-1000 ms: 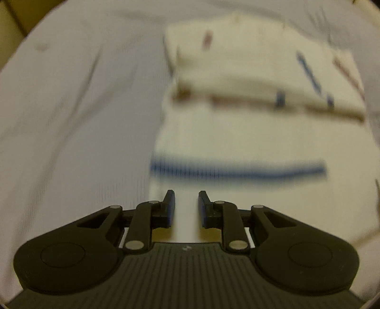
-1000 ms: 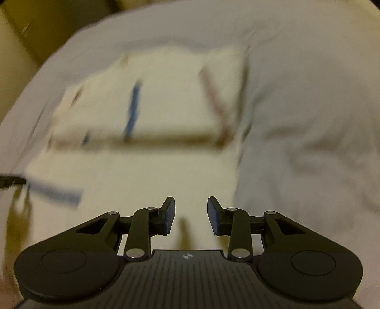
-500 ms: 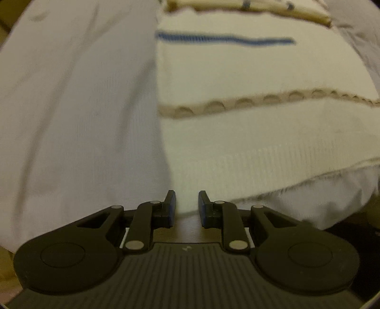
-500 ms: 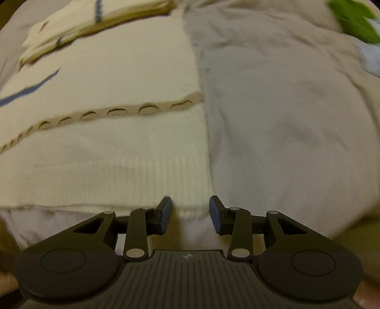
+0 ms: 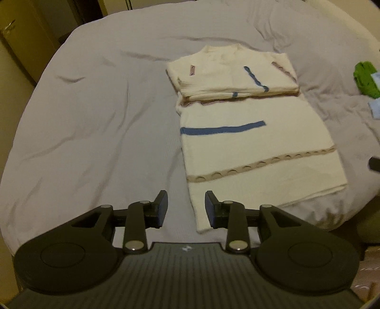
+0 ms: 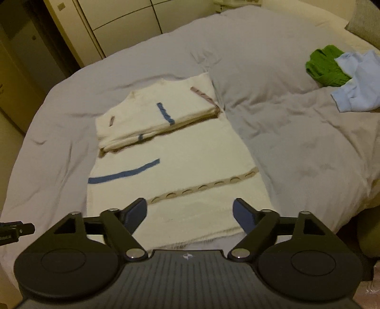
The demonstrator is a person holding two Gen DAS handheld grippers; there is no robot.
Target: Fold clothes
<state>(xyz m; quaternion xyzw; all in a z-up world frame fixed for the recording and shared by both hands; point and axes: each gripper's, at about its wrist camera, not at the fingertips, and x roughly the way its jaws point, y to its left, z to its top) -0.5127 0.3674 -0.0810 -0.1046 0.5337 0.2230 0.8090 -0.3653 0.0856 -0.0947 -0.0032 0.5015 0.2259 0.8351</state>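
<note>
A cream knitted sweater [image 5: 249, 152] with a blue stripe and a beige scalloped band lies flat on the grey bed, its sleeves and top part folded over the chest. It also shows in the right wrist view [image 6: 171, 166]. My left gripper [image 5: 186, 209] is open and empty, above the sweater's near left hem corner. My right gripper [image 6: 190, 214] is wide open and empty, above the near hem. A tip of the right gripper [image 5: 374, 164] shows at the edge of the left view.
The grey bed cover [image 6: 296, 142] is wrinkled. A green garment [image 6: 325, 66] and a light blue garment [image 6: 356, 83] lie at the far right. Cupboards [image 6: 118, 19] stand behind the bed. The bed's near edge [image 5: 332, 214] drops off just past the hem.
Both grippers have pulled back and up from the sweater's hem, so the whole sweater is in view. The right jaws have opened wider, the left a little.
</note>
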